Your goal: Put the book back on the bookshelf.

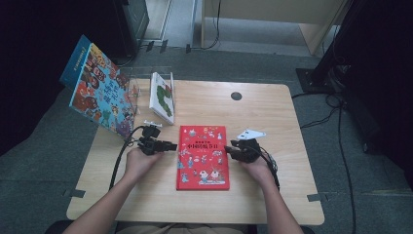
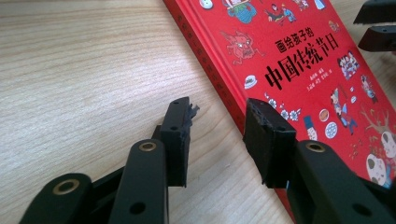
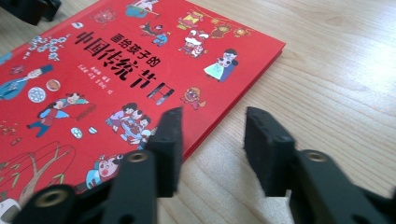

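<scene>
On the table (image 1: 272, 195) before you lies the red book (image 1: 203, 157), flat, stiff, probably slick-covered, with your left gripper (image 1: 171, 145) and right gripper (image 1: 225, 150) spread empty at its long edges, where you should pinch.

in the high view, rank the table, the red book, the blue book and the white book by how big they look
1. table
2. blue book, though it stands nearer the camera, so its lead over the red one is unsure
3. red book
4. white book
</scene>
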A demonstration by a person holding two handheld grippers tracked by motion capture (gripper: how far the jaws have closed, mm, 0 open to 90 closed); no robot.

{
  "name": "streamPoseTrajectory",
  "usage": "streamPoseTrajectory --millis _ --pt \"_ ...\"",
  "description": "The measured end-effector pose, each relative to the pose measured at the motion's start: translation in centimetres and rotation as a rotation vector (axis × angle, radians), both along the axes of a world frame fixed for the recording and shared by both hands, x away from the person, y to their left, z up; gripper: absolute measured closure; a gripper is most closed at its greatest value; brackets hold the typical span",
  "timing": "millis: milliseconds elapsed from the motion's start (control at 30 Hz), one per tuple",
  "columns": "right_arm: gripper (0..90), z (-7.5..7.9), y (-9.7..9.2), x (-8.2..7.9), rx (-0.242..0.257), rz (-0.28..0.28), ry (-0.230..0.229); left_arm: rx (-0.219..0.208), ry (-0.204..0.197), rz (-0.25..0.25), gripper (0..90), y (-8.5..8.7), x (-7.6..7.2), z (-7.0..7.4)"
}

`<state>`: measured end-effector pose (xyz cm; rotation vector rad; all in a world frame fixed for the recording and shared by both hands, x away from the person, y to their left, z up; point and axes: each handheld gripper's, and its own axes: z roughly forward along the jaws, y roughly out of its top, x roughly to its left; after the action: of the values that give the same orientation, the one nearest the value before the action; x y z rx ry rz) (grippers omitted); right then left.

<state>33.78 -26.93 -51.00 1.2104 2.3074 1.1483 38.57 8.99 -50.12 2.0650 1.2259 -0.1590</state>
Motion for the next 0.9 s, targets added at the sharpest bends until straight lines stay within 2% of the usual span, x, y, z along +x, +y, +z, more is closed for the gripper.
streamPoseTrajectory --millis 100,167,267,300,367,467,533,667,900 --pt "48.2 0.1 0.3 -0.1 -0.001 -0.022 0.007 -0.012 0.008 -0.004 56.8 0.2 -0.1 0.0" --pt "45.8 0.2 0.5 -0.1 0.005 -0.031 0.018 0.0 -0.023 -0.011 55.0 0.4 -0.3 0.0" --pt "50.4 0.5 0.7 -0.4 -0.02 -0.035 0.01 0.013 -0.059 -0.015 51.8 0.5 -0.6 -0.1" --pt "55.2 0.6 0.6 -0.5 -0.013 -0.037 0.022 0.013 -0.061 -0.011 51.7 0.5 -0.6 -0.1" --pt "55.4 0.9 0.6 -0.6 0.005 -0.034 0.041 0.008 -0.066 -0.006 50.9 0.5 -0.7 -0.1" --pt "58.5 1.1 0.6 -0.9 0.003 -0.038 0.033 0.009 -0.079 -0.005 49.8 0.4 -0.9 -0.2" --pt "58.6 1.2 0.7 -1.1 0.012 -0.02 0.049 0.013 -0.078 0.009 49.7 0.3 -1.0 -0.1" --pt "60.5 1.2 0.6 -1.1 0.042 -0.01 0.077 0.013 -0.096 0.004 49.2 0.3 -1.2 -0.2" --pt "55.1 1.0 0.6 -1.3 0.032 -0.062 0.134 0.001 -0.096 0.011 45.9 0.3 -1.3 -0.3"
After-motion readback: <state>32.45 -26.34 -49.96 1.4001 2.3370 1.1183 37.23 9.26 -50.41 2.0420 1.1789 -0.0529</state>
